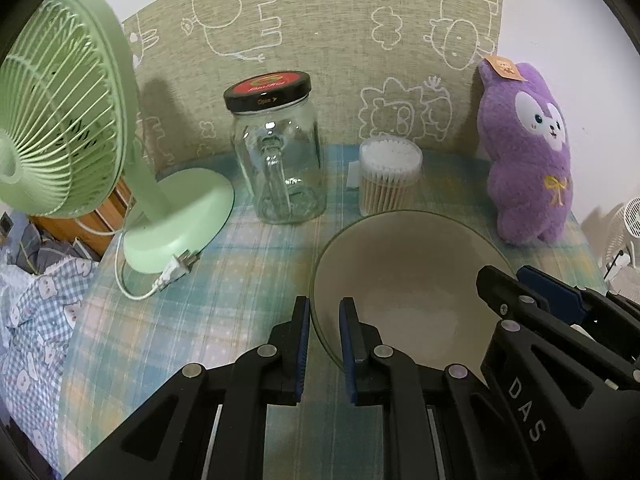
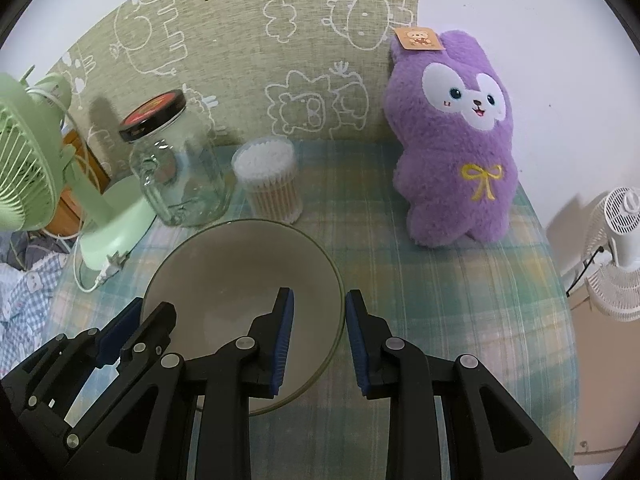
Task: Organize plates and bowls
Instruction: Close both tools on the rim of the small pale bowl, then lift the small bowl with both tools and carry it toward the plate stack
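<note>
A beige bowl (image 1: 400,280) with a thin greenish rim is over the plaid tablecloth, between both grippers. My left gripper (image 1: 325,340) is shut on the bowl's left rim, one blue pad inside and one outside. In the right wrist view the same bowl (image 2: 224,272) lies low and left, and my right gripper (image 2: 320,340) is shut on its right rim, one finger inside the bowl and the other outside. Each gripper shows in the other's view: the right gripper (image 1: 516,284) at the bowl's far side, the left gripper (image 2: 136,320) at the lower left.
Behind the bowl stand a lidded glass jar (image 1: 278,152) and a tub of cotton swabs (image 1: 390,176). A green desk fan (image 1: 72,120) with plug and cord fills the left, a purple plush toy (image 2: 456,140) the back right. A white fan (image 2: 624,240) stands beyond the table's right edge.
</note>
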The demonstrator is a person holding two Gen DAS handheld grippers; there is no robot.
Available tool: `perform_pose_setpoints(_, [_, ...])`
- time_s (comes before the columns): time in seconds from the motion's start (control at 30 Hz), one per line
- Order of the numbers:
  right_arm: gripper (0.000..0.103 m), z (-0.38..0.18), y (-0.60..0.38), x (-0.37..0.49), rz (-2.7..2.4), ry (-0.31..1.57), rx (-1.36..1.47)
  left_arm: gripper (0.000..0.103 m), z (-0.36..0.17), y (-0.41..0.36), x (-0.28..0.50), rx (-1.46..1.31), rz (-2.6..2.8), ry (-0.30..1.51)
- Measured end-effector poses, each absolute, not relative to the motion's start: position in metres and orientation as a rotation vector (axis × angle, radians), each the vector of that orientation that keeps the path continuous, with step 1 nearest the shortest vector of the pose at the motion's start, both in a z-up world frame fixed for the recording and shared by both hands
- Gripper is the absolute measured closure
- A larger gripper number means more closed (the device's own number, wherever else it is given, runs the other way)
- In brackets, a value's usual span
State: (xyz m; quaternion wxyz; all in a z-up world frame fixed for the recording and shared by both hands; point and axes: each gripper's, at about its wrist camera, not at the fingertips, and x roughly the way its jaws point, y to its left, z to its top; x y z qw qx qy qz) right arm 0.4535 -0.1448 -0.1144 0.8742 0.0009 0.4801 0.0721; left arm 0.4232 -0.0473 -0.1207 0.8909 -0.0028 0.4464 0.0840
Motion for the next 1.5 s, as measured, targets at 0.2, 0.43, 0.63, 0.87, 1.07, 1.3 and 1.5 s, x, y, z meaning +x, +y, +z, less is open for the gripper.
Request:
perform_pose_setpoints(0.2, [0.073,-0.102,-0.145,0.432,0.144,0.993,0.005,0.091,-0.109,-0.049,0.404,-0.01,0.17,0.92])
perform_pose_setpoints(0.43, [0.073,-0.079,-0.145,0.408,0.134,0.967,0.006,0.091,-0.091,-0.048,0.382,-0.03,0.166,0.896])
perform_pose_setpoints(0.63, [0.073,-0.055,-0.146,0.387,0.121,0.944,0.013,0.091,-0.069,-0.049,0.361,-0.037,0.156,0.868])
perform_pose_setpoints(0.87, [0.073,-0.024,-0.146,0.358,0.104,0.91,0.023,0.091,-0.043,-0.049,0.334,-0.039,0.141,0.832])
perform_pose_setpoints(1.07, [0.073,-0.003,-0.144,0.333,0.09,0.884,0.028,0.091,-0.022,-0.044,0.309,-0.032,0.124,0.804])
perform_pose_setpoints(1.3, [0.073,0.019,-0.142,0.296,0.066,0.862,0.038,0.091,-0.004,-0.04,0.279,-0.03,0.101,0.785])
perform_pose_setpoints(1.5, [0.073,0.033,-0.142,0.266,0.038,0.843,0.041,0.091,0.008,-0.036,0.252,-0.033,0.069,0.766])
